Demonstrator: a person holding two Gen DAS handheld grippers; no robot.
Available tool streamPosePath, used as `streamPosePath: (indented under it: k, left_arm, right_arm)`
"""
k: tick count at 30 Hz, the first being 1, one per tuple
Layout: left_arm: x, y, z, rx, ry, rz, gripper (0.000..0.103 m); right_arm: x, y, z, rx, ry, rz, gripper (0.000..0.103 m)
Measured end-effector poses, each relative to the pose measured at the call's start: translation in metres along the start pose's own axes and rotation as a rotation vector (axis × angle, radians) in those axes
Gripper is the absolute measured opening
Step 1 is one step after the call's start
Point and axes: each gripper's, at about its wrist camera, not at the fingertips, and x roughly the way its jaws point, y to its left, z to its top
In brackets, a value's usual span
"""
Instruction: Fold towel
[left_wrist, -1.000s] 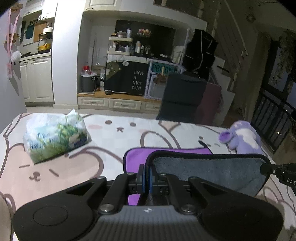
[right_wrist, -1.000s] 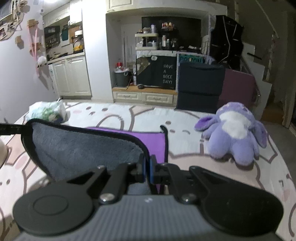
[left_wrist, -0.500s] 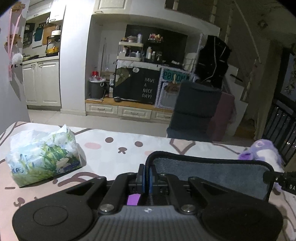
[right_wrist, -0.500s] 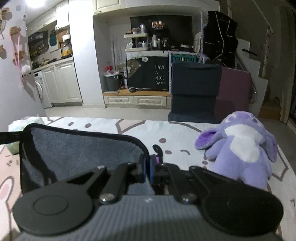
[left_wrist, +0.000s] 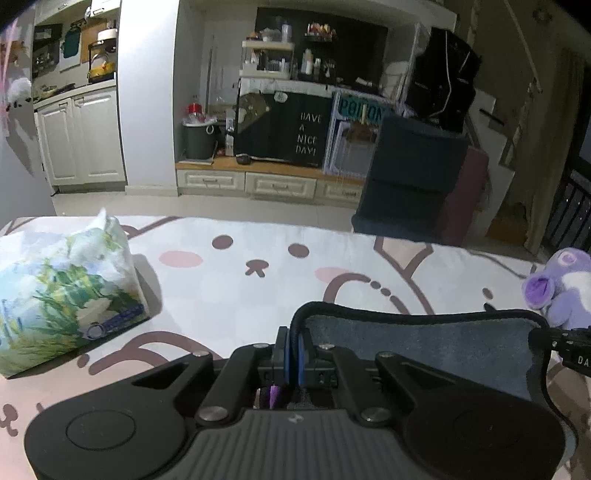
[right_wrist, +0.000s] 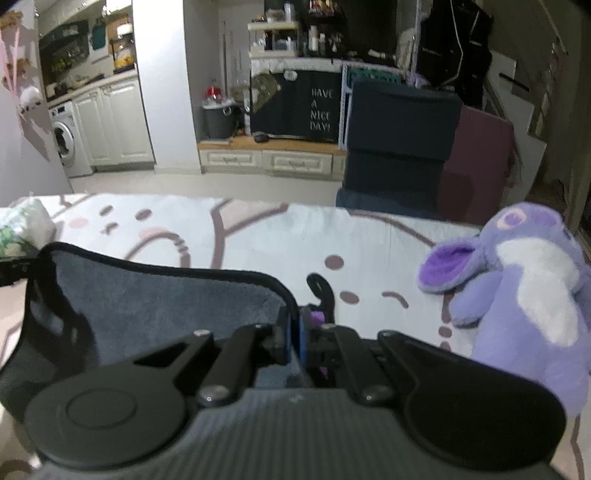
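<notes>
Here both grippers pinch one edge of the grey towel (left_wrist: 417, 347), stretched between them above the bear-print tablecloth (left_wrist: 258, 295).

The left gripper (left_wrist: 291, 360) has its jaws closed tight on the towel's left corner; the right gripper (right_wrist: 294, 341) is clamped on the right corner, black piping curling up beside it. Only the left view shows the tissue pack (left_wrist: 62, 291) in full, just left of the towel; the right view catches only its edge. The right view alone shows the purple plush toy (right_wrist: 524, 295) whole, near the right corner, and a washing machine (right_wrist: 66, 140) in the kitchen.
</notes>
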Motion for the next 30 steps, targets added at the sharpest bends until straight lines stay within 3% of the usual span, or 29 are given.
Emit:
streamPosePath:
  k: [11,13,14,15,16,18,19,21,25,30]
  left_arm:
    - [0.026,0.003,-0.003,-0.003,0.055,0.002,0.007]
    - [0.027,0.004,-0.003,-0.013,0.057,0.001,0.009]
    - [0.027,0.005,-0.003,-0.018,0.065,0.007,0.018]
    - [0.027,0.005,-0.002,-0.025,0.071,0.016,0.030]
    - [0.026,0.006,-0.002,-0.032,0.070,0.021,0.035]
    - [0.022,0.007,-0.002,-0.031,0.070,0.030,0.054]
    - [0.020,0.006,-0.001,-0.024,0.072,0.035,0.058]
    - [0.014,0.004,-0.001,-0.005,0.069,0.044,0.081]
    - [0.001,-0.003,0.005,0.031,0.062,0.059,0.098]
    - [-0.018,-0.014,0.011,0.059,0.051,0.064,0.103]
  right_arm:
    - [0.039,-0.004,-0.005,0.035,0.056,-0.014,0.010]
    - [0.040,-0.006,-0.006,0.041,0.052,-0.001,0.030]
    - [0.039,-0.006,-0.006,0.046,0.046,0.002,0.036]
    - [0.039,-0.007,-0.005,0.052,0.043,0.004,0.050]
    - [0.037,-0.008,-0.005,0.056,0.038,0.009,0.061]
    - [0.032,-0.009,-0.006,0.059,0.025,0.008,0.069]
    - [0.030,-0.009,-0.006,0.055,0.020,0.010,0.074]
    - [0.024,-0.009,-0.005,0.054,0.017,0.010,0.084]
    - [0.009,-0.009,-0.005,0.075,0.002,-0.001,0.100]
    - [-0.009,-0.010,-0.007,0.087,0.011,-0.006,0.103]
